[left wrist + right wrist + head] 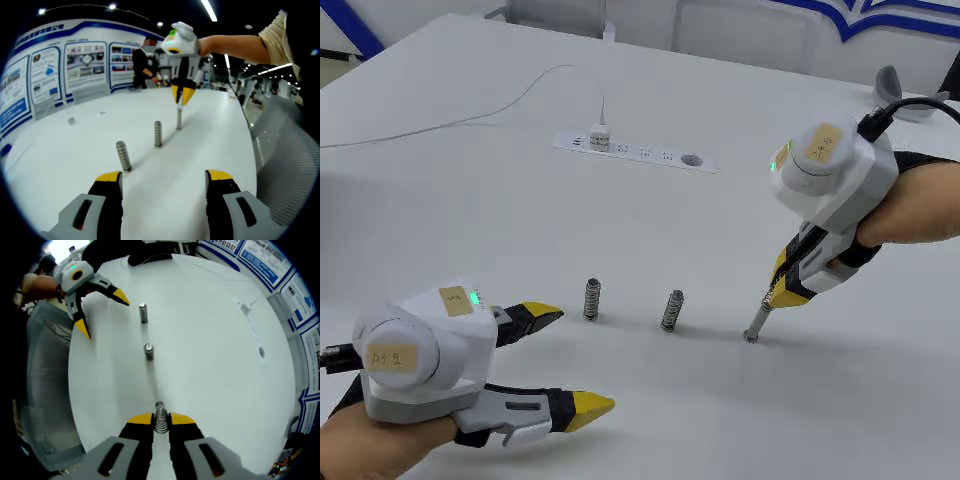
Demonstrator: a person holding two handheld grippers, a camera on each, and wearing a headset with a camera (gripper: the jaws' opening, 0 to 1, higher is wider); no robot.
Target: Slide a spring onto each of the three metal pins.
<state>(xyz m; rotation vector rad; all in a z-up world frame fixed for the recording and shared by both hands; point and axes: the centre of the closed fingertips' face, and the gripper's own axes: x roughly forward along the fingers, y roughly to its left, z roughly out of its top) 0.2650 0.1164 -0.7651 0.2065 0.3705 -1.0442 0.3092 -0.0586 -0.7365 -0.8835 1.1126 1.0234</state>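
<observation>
Right gripper (pixel 783 293) clenched on a spring (pixel 160 420) atop the pin (pixel 757 325), left gripper (pixel 586 358) released near the table's (pixel 470 200) front edge, tan sticker (pixel 393 357) handwriting illegible, left gripper view adds wall posters (pixel 82 62).

Showroom or demo lab, open-plan: large white table (pixel 470 200) carrying a power strip (pixel 635 152), blue-and-white display boards (pixel 75 65) on the wall beyond the table, ceiling strip lights (pixel 210 10) above it, a person (pixel 145 67) standing past its far edge, mesh chair (pixel 285 150) beside it.
</observation>
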